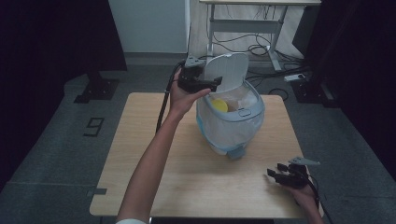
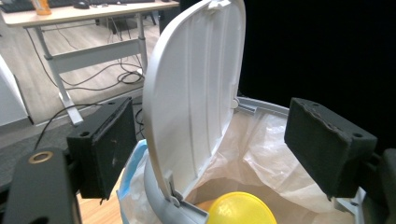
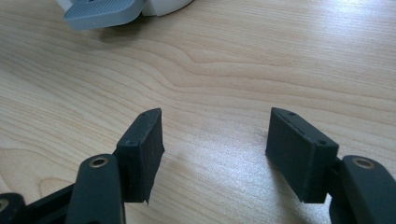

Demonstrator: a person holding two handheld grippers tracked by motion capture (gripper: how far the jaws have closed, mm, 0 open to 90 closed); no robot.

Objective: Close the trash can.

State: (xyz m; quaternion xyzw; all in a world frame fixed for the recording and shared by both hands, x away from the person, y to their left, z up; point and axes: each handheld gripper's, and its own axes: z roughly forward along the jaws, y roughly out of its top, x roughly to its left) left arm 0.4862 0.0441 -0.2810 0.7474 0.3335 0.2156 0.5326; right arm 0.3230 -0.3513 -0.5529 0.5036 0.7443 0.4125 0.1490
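Left hand-held gripper (image 1: 215,83): black body, grey three-cornered plate on top, thick black cable trailing off its rear. Up close, two blocky black pads (image 2: 111,144), foam-like, edges rough and slightly frayed; small screw holes in each block. Black jaw arm with a brass-coloured ring fitting at the pivot.

Right hand-held gripper (image 1: 275,173): same build, black, grey three-cornered plate above, black cable running back past the hand. Its pads (image 3: 144,149) are rectangular black blocks, two small screw holes along each top edge. Rounded black arms behind, each with a brass-coloured eyelet.

Person: forearms bare; a strip of white sleeve at the left upper arm.
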